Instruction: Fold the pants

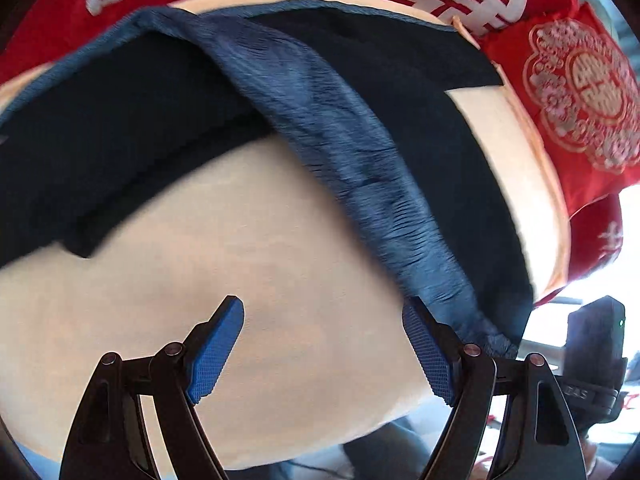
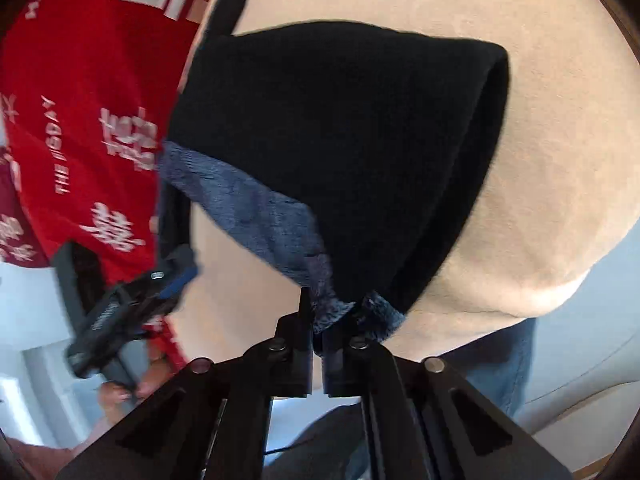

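The pants [image 1: 120,120] are black with a fuzzy blue lining [image 1: 340,140] and lie across a beige padded surface [image 1: 240,280]. My left gripper [image 1: 323,312] hangs open just above the bare beige surface. Nothing is between its blue pads [image 1: 216,352], and the right-hand pad sits close beside the lining's lower end. In the right wrist view my right gripper [image 2: 316,320] is shut on the fuzzy blue edge [image 2: 340,312] of the pants [image 2: 340,140], which bunches at the fingertips. The left gripper [image 2: 168,284] shows there at the left, held by a hand [image 2: 120,392].
A red cloth with white lettering [image 1: 580,92] lies beyond and beside the pants, also the red cloth [image 2: 80,120] at the left of the right wrist view. The beige surface's rounded edge [image 2: 520,300] drops off near the right gripper. A black device with a green light [image 1: 592,360] sits at the right.
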`<action>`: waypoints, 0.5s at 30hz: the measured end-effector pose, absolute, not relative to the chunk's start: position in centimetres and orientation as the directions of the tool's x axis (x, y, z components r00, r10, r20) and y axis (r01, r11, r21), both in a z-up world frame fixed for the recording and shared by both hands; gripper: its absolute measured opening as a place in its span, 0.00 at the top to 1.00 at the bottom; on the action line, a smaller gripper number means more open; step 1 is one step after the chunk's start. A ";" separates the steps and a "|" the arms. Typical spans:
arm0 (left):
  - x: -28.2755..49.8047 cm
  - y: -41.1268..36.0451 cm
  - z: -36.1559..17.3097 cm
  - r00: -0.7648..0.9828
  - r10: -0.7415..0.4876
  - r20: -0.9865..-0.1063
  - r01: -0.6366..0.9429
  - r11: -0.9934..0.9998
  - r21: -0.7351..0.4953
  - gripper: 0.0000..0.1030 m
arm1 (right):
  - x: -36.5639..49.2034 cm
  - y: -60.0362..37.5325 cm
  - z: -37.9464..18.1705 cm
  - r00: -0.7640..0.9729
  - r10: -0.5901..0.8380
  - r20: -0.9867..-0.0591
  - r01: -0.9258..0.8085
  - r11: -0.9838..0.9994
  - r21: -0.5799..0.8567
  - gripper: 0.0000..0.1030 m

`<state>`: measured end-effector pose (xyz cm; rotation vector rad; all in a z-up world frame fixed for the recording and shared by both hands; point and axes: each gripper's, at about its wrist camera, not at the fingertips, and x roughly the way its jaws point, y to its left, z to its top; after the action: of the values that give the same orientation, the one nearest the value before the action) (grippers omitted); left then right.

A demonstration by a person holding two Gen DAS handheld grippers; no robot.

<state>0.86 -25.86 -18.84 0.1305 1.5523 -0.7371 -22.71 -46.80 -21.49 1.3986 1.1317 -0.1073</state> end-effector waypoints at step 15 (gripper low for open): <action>2.5 -32.9 -21.2 -0.348 -0.493 -0.798 0.302 0.747 -0.593 0.85 | -19.9 -50.9 -16.7 0.609 0.638 -0.472 0.504 0.149 0.851 0.97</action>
<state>2.46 -32.87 -21.15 -0.1508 1.7445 -0.8225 -19.94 -50.94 -16.73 1.4962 1.0100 0.1245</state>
